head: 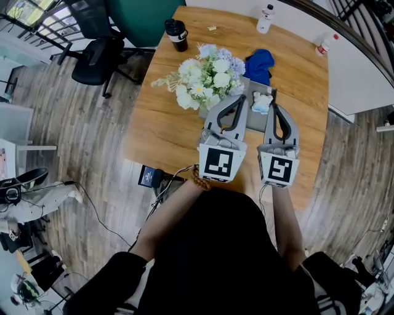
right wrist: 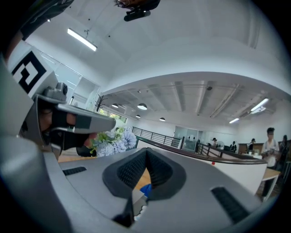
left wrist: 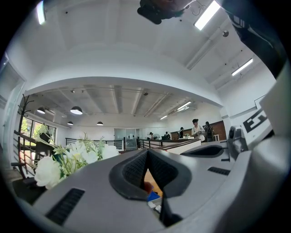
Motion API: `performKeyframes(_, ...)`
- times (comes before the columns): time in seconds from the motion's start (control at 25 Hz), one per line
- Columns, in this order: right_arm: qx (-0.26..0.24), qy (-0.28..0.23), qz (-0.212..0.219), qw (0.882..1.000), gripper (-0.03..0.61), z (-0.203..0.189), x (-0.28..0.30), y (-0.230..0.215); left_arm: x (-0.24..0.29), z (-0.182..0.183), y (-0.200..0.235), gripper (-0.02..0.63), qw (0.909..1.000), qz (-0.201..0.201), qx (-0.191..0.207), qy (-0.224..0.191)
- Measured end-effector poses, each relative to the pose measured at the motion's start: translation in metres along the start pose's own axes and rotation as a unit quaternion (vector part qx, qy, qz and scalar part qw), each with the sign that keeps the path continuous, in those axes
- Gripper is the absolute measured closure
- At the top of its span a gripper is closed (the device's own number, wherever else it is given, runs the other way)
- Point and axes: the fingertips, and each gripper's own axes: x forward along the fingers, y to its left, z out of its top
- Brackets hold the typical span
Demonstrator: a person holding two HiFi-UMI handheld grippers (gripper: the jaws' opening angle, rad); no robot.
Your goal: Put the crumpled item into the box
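Note:
A white and pale-blue crumpled item (head: 261,103) lies on a flat grey box (head: 253,121) on the wooden table (head: 166,123), as far as the head view shows. My left gripper (head: 242,96) is just left of it and my right gripper (head: 274,92) just right, both above the table. Each has its jaws closed tip to tip with nothing between them. In the left gripper view the jaws (left wrist: 146,153) meet over a sliver of blue. In the right gripper view the jaws (right wrist: 146,151) also meet, with a blue cloth (right wrist: 144,189) below.
A bouquet of white and lilac flowers (head: 206,77) stands left of the box and a blue cloth (head: 258,64) lies behind it. A black cup (head: 176,34) and two white bottles (head: 265,18) (head: 325,44) sit at the far edge. A black office chair (head: 98,58) stands beyond the table's left corner.

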Motion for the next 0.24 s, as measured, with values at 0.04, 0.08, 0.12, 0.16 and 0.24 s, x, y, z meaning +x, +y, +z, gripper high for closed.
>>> performKeyframes(0.04,-0.004,0.009,0.002,1.0,0.574,-0.008,0.002,-0.001,0.0,0.0,0.0,0.592,1.0,0.0,0.0,0.0)
performKeyframes(0.08,-0.008,0.019,0.004,1.0,0.574,-0.017,0.005,-0.002,0.0,0.0,0.0,0.591,1.0,0.0,0.0,0.001)
performKeyframes(0.12,-0.012,0.031,0.007,0.999,0.574,-0.026,0.008,-0.004,0.0,0.0,0.0,0.592,1.0,-0.001,0.0,0.001)
performKeyframes(0.16,-0.018,0.045,0.011,0.999,0.575,-0.035,0.01,-0.005,0.0,0.0,0.0,0.591,1.0,-0.002,0.0,0.002)
performKeyframes(0.24,-0.033,0.079,0.02,0.996,0.575,-0.056,0.014,-0.008,0.0,-0.001,-0.002,0.591,1.0,-0.005,-0.001,0.003)
